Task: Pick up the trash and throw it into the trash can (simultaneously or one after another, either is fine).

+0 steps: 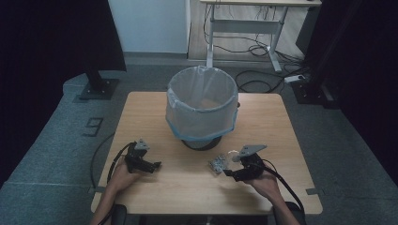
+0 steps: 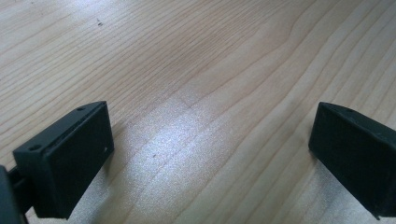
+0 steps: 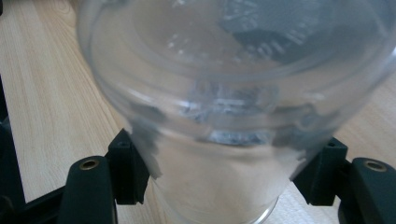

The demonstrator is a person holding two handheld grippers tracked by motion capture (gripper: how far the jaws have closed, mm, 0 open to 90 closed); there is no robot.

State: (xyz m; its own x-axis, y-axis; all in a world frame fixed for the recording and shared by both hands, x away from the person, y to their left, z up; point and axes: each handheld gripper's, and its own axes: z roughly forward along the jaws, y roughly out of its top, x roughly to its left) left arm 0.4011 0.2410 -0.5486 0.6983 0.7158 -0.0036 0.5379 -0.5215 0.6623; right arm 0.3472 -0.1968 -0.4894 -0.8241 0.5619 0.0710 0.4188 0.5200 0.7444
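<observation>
Because my right gripper (image 1: 224,167) is clamped on a clear plastic cup (image 3: 219,116), with one jaw on each side of its wall, I judge the work in hand to be carrying that cup to the bin (image 1: 202,105) lined with a pale bag, which stands at the middle of the table's (image 1: 155,197) far edge. I hold the cup off the wood near the front right part of the table, lying over with its mouth pointing away from me, so the grip on its narrow lower body keeps it from slipping. My left gripper (image 2: 210,140) has its jaws wide apart with nothing between them, low over bare wood near the front left corner; I read that as waiting out of the way, since one hand is enough for so light a thing. Seen from above, the cup (image 1: 219,162) is a small glinting blur and its outline is hard to trace. Through its wall the right gripper view gives smeared grey patches and some raised lettering I cannot read. Whether the cup is crushed or holds anything, I cannot tell. The bin's inside is mostly hidden by the bag.
</observation>
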